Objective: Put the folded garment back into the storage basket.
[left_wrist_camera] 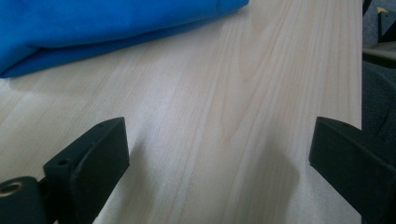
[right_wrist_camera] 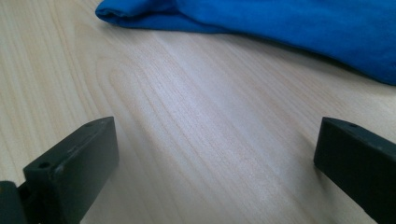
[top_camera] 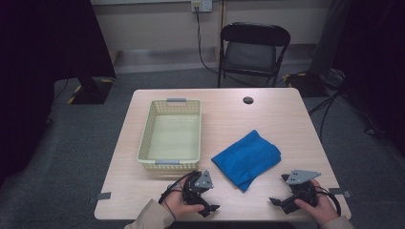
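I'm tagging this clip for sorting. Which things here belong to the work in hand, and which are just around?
In the job:
- folded blue cloth, lying between the two claws
- left claw, open, empty
- right claw, open, empty

Just around:
- cream basket, empty, left of the cloth
- folding chair behind the table

So the left gripper [top_camera: 208,208] sits at the near edge of the table [top_camera: 267,114], held in a hand with a beige sleeve, and the right gripper [top_camera: 278,203] sits off to its right along the same edge. Between the two, a bit farther out, lies a folded blue cloth [top_camera: 247,158] (its near corner pokes down toward the gap between them). Neither gripper touches it. Just beyond the left gripper is a pale yellow basket [top_camera: 146,133], long side running away from it. Way past everything stands a black folding chair [top_camera: 254,47].
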Available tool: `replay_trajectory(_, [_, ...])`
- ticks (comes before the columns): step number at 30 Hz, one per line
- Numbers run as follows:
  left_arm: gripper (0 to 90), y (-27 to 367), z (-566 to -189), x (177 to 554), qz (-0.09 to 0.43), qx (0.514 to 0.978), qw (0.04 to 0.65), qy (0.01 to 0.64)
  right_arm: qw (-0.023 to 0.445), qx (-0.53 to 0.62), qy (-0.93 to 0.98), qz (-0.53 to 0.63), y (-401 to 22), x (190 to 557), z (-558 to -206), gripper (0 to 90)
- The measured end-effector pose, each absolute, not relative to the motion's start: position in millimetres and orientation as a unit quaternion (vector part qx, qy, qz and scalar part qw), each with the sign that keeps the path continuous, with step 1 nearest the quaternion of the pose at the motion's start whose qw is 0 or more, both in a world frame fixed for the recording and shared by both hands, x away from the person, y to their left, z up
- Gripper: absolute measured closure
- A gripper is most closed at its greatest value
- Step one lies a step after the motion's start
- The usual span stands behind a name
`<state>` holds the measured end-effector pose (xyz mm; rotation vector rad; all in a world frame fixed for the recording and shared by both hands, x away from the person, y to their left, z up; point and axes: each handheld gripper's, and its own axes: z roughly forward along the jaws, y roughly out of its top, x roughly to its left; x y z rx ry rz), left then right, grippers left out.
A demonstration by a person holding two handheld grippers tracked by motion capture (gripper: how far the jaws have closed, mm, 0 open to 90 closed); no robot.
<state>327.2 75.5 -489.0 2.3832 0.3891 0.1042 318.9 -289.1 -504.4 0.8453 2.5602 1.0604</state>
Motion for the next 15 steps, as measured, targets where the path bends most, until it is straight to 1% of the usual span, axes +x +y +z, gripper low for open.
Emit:
replay_trajectory(6, [4.9,71.2,-482.1,330.6,0.041,0.918,0.362,0.159,0.122,0.29,0.877,0.363,-289.1,318.9,-504.4,0.0])
replay_trajectory(15, [5.3,60.3,-471.5,336.2,0.043,0.916,0.368,0.151,0.122,0.29,0.877,0.363,-289.1,318.9,-504.4,0.0])
